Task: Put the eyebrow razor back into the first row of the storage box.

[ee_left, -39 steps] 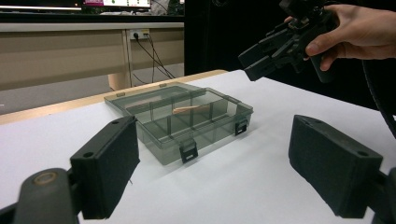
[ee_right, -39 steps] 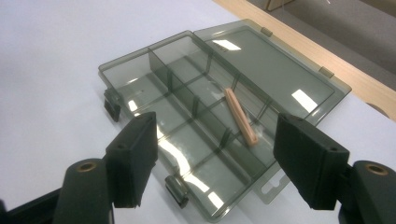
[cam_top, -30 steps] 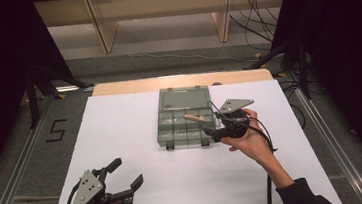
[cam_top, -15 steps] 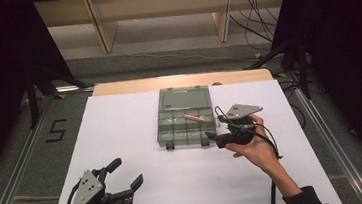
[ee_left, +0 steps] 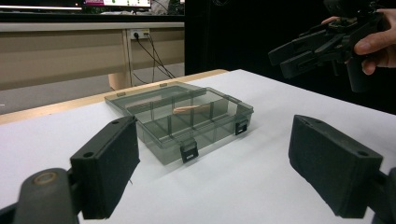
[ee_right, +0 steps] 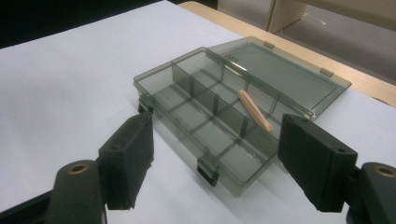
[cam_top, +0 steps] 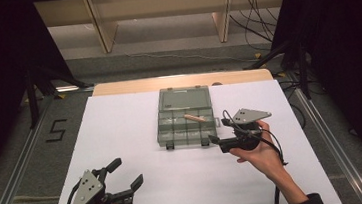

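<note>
**Open organiser box waits between two idle grippers**

A smoke-grey plastic compartment box (cam_top: 185,117) sits open near the middle of the white table (cam_top: 120,118), its lid (cam_top: 185,99) folded flat on the far side and two small latches (ee_right: 207,171) hanging from the near wall. A slim, tan, stick-like piece (cam_top: 195,117) lies slantwise across the dividers of the right-hand cells, resting on top of them, not down in one; what it is made of cannot be told from these pictures.

The box looks light, stiff and thin-walled, with a smooth surface likely to slip under a hard pinch. A side wall or the front rim by a latch seems the soundest place to take it. The stick appears lighter still and likely to roll; it would best be nipped across its middle, where it clears the dividers.

The right gripper (cam_top: 215,140) hovers just off the box's near right corner, jaws spread and empty. The left gripper (cam_top: 125,173) is held low at the table's near left edge, well apart from the box, jaws likewise wide and holding nothing.
</note>
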